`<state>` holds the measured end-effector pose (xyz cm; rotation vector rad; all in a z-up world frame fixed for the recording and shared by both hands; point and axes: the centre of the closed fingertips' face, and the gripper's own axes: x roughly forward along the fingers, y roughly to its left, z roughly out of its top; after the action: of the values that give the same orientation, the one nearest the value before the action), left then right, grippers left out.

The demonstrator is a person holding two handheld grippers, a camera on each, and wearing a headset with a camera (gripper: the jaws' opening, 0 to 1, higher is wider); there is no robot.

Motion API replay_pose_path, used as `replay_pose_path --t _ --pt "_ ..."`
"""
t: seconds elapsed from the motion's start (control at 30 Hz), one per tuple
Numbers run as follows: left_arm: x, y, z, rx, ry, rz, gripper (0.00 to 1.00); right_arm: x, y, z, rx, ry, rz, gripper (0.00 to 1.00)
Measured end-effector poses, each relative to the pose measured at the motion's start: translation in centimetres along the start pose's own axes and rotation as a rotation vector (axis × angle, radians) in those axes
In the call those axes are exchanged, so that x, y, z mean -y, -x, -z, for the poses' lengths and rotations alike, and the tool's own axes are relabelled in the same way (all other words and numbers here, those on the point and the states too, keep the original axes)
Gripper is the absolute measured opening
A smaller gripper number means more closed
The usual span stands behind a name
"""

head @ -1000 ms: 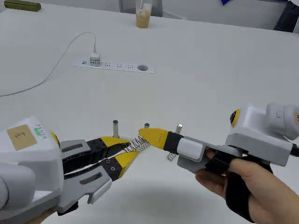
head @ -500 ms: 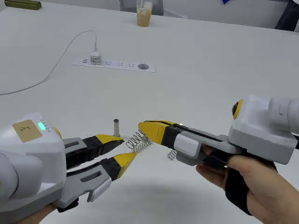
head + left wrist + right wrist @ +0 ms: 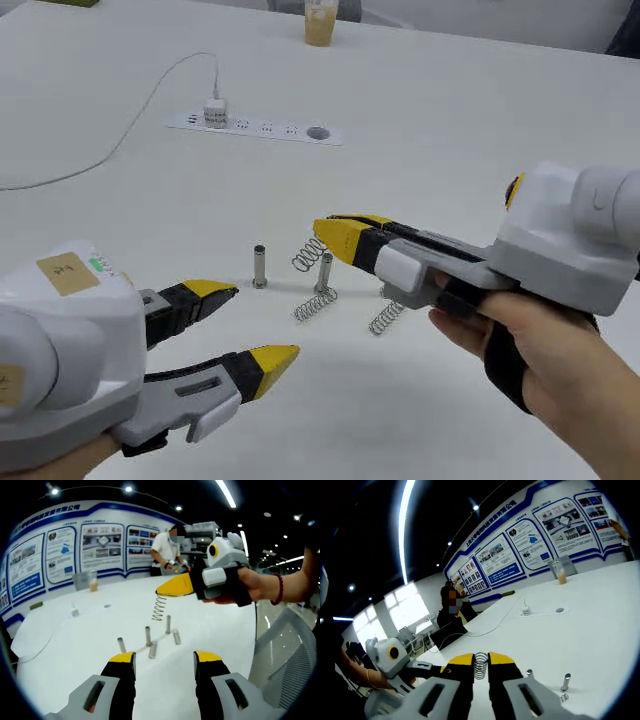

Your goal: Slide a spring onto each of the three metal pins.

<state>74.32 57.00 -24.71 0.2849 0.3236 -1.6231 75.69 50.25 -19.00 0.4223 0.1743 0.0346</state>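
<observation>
Since the earlier frame the left gripper [image 3: 265,320] has drawn back from the held spring [image 3: 308,255] and its jaws have spread wider. The spring is now carried by the right gripper [image 3: 325,238] alone.

**Held spring.** The right gripper's jaws are clamped on one end of it. In the head view it sits above the table [image 3: 450,110], its long axis slanting from the jaw tips down and to the left, beside the middle pin [image 3: 326,272]. In the left gripper view it hangs almost vertically below the yellow jaw tips, free end downward, over the row of pins. In the right gripper view it rises between the two jaw tips.

**Pins.** The left pin [image 3: 260,266], the middle pin and the far pin [image 3: 168,624] stand upright in a row, all bare.

**Loose springs.** The first loose spring [image 3: 315,305] lies flat just in front of the middle pin. The second loose spring [image 3: 385,318] lies flat to its right. Both axes run from lower left to upper right.

**Left gripper.** Its jaws stand wide apart and hold nothing, well short of the pins.

**Writing.** The tan label [image 3: 67,273] on the left gripper bears handwritten marks that cannot be read. The wall panels [image 3: 535,527] carry print too small to read.

**Background.** A power strip [image 3: 270,129] and a cup [image 3: 320,20] stand farther back on the table.
</observation>
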Motion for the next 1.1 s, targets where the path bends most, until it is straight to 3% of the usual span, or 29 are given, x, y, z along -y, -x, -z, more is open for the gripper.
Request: replay_pose_path --t 0.47,0.83,1.1 --pt "-0.1 -0.4 1.3 -0.035 0.0 -0.005 0.61 1.7 -3.7 0.9 -0.053 0.094 0.054 0.11" --pt "-0.4 -0.7 1.9 -0.049 0.003 -0.004 0.73 3.3 -6.0 1.4 -0.044 0.149 0.102 0.11" --pt "-0.5 -0.9 1.9 -0.045 0.01 -0.002 0.79 3.9 -7.2 1.7 -0.04 0.179 0.105 0.11"
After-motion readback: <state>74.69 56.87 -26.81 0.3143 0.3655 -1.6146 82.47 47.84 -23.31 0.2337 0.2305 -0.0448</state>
